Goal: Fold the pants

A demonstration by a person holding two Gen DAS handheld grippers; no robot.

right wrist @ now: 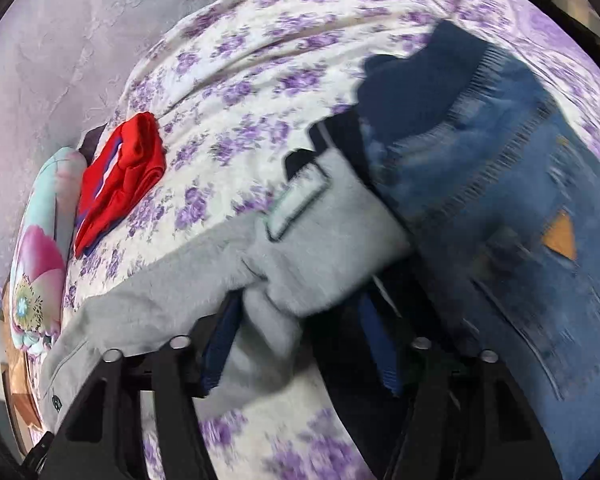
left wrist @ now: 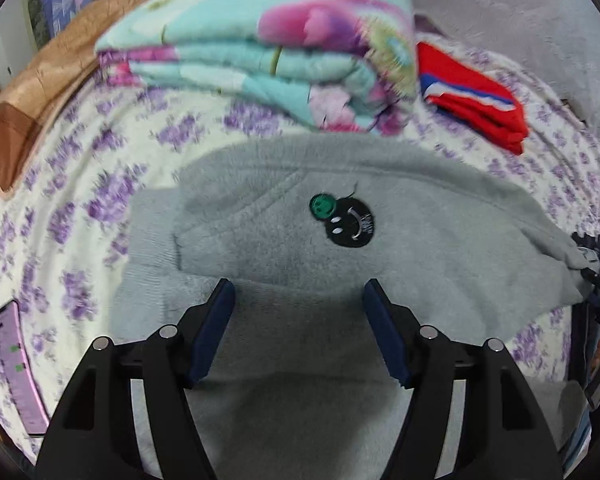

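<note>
Grey fleece pants [left wrist: 300, 240] lie on a bed [left wrist: 80, 208] covered in a white sheet with purple flowers; they are doubled over, with a black and green smiley patch [left wrist: 346, 220] facing up on the top layer. The left gripper [left wrist: 299, 320] hovers low over the near part of the pants, pointing toward the patch, its blue-padded fingers [left wrist: 216, 320] spread wide apart and grasping nothing. The right gripper [right wrist: 300, 332] sits at the far side edge of the same pants [right wrist: 308, 248], angled along the bed, with a bunched fold of grey fabric lying between its fingers [right wrist: 220, 344]; motion blur prevents telling whether they are clamped on it. Blue jeans [right wrist: 520, 220] lie just beside that gripper. A folded floral quilt [left wrist: 260, 52] and a red garment [left wrist: 476, 96] rest beyond the pants.
</note>
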